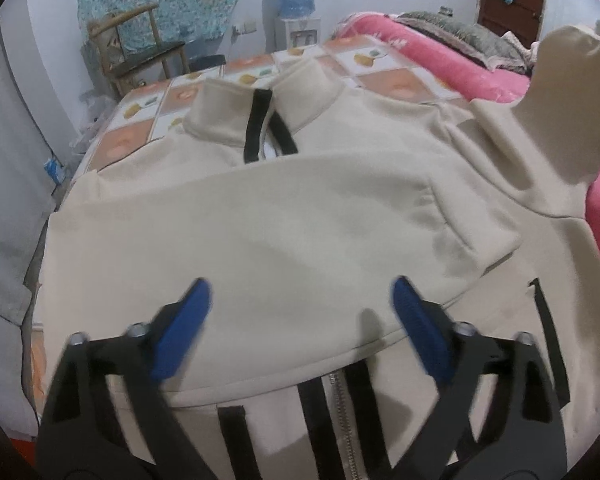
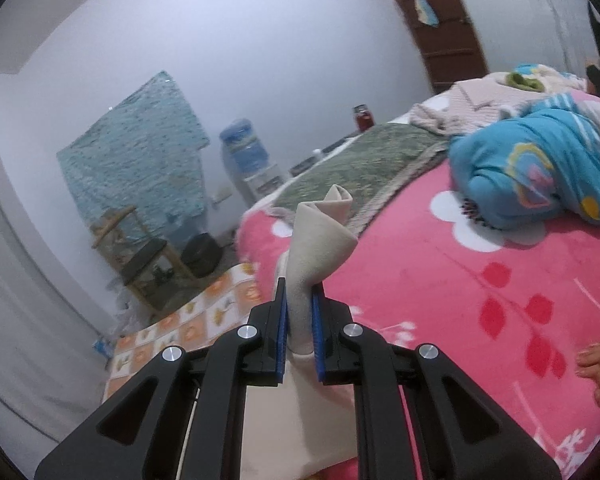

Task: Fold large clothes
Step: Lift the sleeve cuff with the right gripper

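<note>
From the left wrist view, the left hand-held gripper (image 1: 302, 320) hovers with its two blue pads spread wide and holding nothing, just above one beige jacket (image 1: 284, 232) spread on the checked mat (image 1: 172, 96). One sleeve lies folded across the chest; the other sleeve (image 1: 568, 120) is lifted in the air at the right. One black-trimmed zipper (image 1: 340, 416) shows at the near edge.

From the right wrist view, the right hand-held gripper (image 2: 300, 320) is clamped on that one sleeve's cuff (image 2: 324, 236), raised over the pink bed (image 2: 440, 280).

Risks, as I judge them — the thick cuff could slip from the narrow pinch and drop askew, and pulling the sleeve across could drag the unpinned body and undo the first fold, since the left tool presses nothing down.
</note>
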### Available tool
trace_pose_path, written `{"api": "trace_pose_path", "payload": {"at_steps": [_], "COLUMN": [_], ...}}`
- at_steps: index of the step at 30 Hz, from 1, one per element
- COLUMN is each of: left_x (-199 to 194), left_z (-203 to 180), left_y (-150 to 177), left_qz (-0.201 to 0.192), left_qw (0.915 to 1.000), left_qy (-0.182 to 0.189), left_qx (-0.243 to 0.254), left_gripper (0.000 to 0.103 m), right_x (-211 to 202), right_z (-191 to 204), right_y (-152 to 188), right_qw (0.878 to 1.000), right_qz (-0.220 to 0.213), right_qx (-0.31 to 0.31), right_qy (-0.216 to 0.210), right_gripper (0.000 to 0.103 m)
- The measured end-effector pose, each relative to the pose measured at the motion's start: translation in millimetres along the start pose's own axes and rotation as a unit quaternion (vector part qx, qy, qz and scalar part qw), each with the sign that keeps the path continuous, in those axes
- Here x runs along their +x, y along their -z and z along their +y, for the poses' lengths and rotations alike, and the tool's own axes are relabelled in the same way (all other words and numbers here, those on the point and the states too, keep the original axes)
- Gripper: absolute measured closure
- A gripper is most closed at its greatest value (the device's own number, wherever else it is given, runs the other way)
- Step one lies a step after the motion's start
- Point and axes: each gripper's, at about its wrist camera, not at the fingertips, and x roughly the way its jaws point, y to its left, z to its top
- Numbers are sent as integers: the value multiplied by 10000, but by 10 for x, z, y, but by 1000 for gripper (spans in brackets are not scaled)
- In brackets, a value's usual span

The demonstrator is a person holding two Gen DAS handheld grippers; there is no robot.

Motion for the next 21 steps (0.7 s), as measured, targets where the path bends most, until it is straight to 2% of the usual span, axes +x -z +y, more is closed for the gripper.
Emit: {"api": "trace_pose_path", "payload": {"at_steps": [1,6,7,12,21], "left_x": [10,143,181,179,176], "left_z": [0,-1,-1,-18,-50], "left_y": [-9,19,42,63,64], "left_qz": [33,309,395,360,362], "left_qw": [10000,9995,9992,9993,9993], "left_qy": [24,61,54,21,-38], "left_qx": [-11,-35,-49,-37,-33], "left_gripper": [27,52,53,55,56], "right_x": [-6,-21,-34,-70,-22], "right_z": [62,342,407,717,1280], "right_y": [18,89,105,139,335], "right_qw": [10000,9989,9985,9949,9871], "right_qz": [10,25,27,74,251], "right_qx": [-16,-169,-207,-336,-717], "right_qy": [-85,-443,-508,-949,-1410], "right_gripper": [92,92,92,92,92]}}
